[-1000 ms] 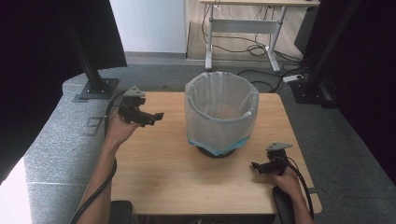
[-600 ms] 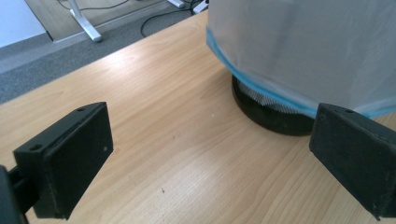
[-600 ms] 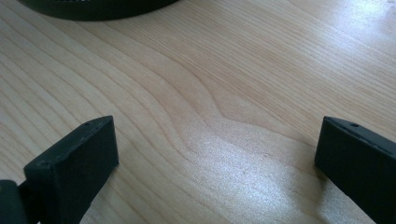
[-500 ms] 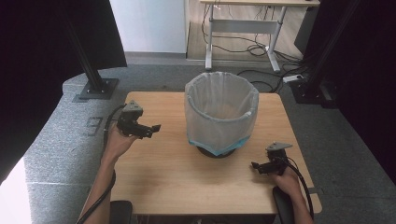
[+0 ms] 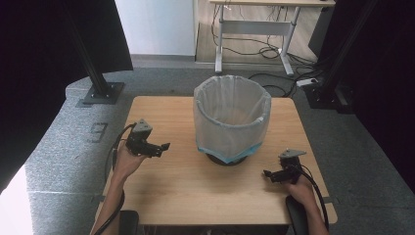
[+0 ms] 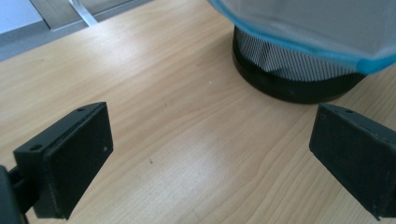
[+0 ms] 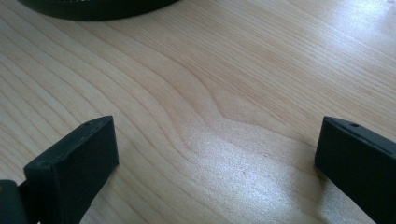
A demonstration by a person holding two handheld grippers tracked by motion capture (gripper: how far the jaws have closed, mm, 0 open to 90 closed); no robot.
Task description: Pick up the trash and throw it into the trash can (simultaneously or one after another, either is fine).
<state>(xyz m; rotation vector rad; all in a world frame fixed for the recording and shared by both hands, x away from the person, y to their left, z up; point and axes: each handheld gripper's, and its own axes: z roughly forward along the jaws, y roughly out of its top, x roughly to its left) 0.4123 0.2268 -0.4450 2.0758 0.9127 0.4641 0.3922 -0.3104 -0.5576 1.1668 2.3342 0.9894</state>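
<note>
Smooth wood table [image 5: 171, 196], mesh bin [image 5: 230, 115], perhaps plastic-lined

The table [image 5: 176, 196] is lit evenly from above. Dark is seen at the upper left and right edges. Bright glare is seen on the wood, and close jaws look soft.

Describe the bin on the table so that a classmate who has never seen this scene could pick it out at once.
Find the wooden table. Near its far middle stands a round bin, between the left claw and the right claw. It is the tallest thing there: a black mesh base with a pale liner, blue-edged, folded over its rim.
</note>
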